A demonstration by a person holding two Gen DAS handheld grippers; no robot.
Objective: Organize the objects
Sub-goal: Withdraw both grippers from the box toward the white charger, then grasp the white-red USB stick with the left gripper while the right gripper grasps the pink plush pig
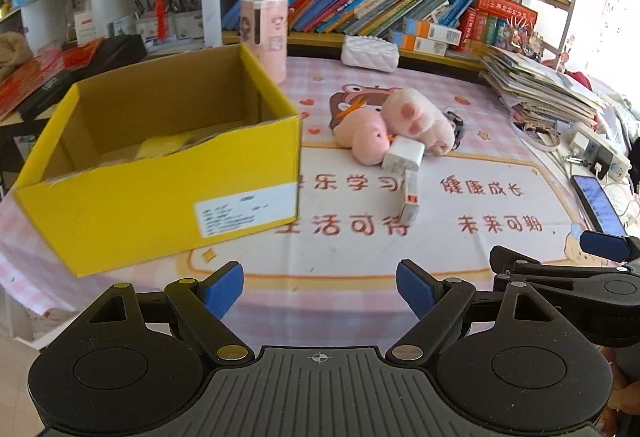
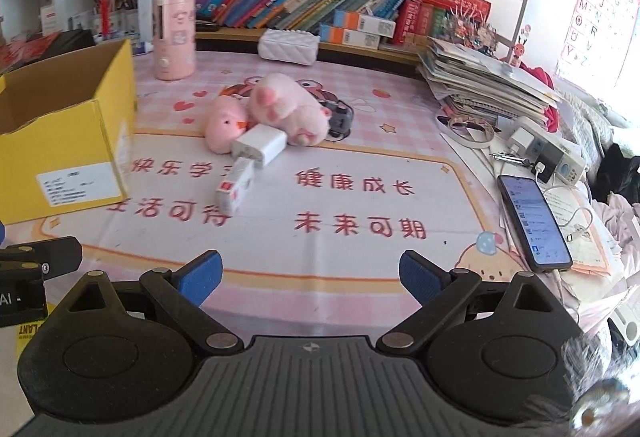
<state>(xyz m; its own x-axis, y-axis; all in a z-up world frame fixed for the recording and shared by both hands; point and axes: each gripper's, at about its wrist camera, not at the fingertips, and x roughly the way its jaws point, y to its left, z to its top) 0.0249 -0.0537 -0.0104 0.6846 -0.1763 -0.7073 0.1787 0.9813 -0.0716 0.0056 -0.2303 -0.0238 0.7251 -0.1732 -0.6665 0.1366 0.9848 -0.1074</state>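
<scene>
An open yellow cardboard box [image 1: 168, 205] [image 2: 68, 141] stands at the left of the pink desk mat, with something pale yellow lying inside. In the middle of the mat lie two pink plush toys [image 1: 404, 121] [image 2: 280, 109], a white charger block [image 1: 402, 153] [image 2: 260, 145], a small white and red box [image 1: 410, 199] [image 2: 236, 187] and a dark small object [image 2: 340, 117] behind the plush. My left gripper [image 1: 320, 291] is open and empty near the front edge, right of the yellow box. Beside it, my right gripper [image 2: 310, 277] is open and empty too.
A pink cylinder container [image 1: 266, 37] [image 2: 175, 37] and a white quilted pouch [image 1: 370, 53] [image 2: 288, 45] stand at the back. Books fill the shelf behind. A pile of papers [image 2: 488, 81], a power strip [image 2: 556, 157] and a phone [image 2: 534, 221] crowd the right side.
</scene>
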